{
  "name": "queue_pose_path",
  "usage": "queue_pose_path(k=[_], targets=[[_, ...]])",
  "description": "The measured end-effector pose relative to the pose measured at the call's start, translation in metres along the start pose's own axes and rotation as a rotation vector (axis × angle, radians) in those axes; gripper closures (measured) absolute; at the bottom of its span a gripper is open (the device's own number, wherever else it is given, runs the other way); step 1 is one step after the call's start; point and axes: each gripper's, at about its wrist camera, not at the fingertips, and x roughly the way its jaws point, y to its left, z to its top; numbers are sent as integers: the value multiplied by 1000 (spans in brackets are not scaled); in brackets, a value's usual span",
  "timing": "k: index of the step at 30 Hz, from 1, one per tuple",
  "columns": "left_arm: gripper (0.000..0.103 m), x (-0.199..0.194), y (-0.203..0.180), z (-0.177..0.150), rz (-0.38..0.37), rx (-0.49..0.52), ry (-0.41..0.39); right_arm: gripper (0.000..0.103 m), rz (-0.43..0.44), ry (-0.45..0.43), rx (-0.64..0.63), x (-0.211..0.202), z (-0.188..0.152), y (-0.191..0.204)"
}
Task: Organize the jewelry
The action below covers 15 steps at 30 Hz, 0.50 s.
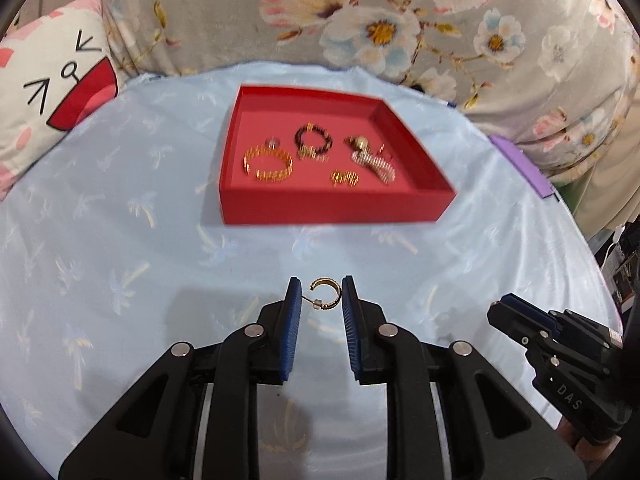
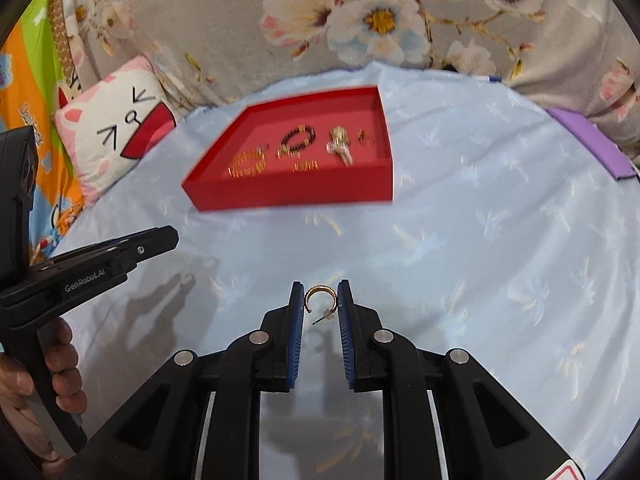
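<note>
A red tray [image 1: 320,212] sits on the light blue cloth and holds a gold bracelet [image 1: 267,164], a dark bead bracelet [image 1: 313,137], a small gold hoop [image 1: 344,178] and a pale chain piece [image 1: 372,160]. The tray also shows in the right wrist view [image 2: 292,192]. My left gripper [image 1: 321,294] is shut on a gold hoop earring [image 1: 326,294], held above the cloth in front of the tray. My right gripper [image 2: 320,298] is shut on another gold hoop earring [image 2: 320,298], also in front of the tray.
A cat-face pillow [image 1: 52,92] lies at the left. Floral fabric [image 1: 400,20] rises behind the cloth. A purple flat object [image 1: 520,164] lies at the right edge. The right gripper shows at the left view's lower right [image 1: 560,356]; the left gripper shows at the right view's left [image 2: 100,260].
</note>
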Motion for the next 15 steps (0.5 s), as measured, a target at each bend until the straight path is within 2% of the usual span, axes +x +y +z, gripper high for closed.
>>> queue_pose_path(k=[7, 12, 15], targets=[[83, -25, -2, 60, -36, 1, -99, 87, 13, -143, -19, -22, 72, -3], [83, -20, -1, 111, 11, 13, -158, 88, 14, -227, -28, -18, 130, -3], [83, -4, 4, 136, 33, 10, -165, 87, 31, -228, -14, 2, 156, -6]])
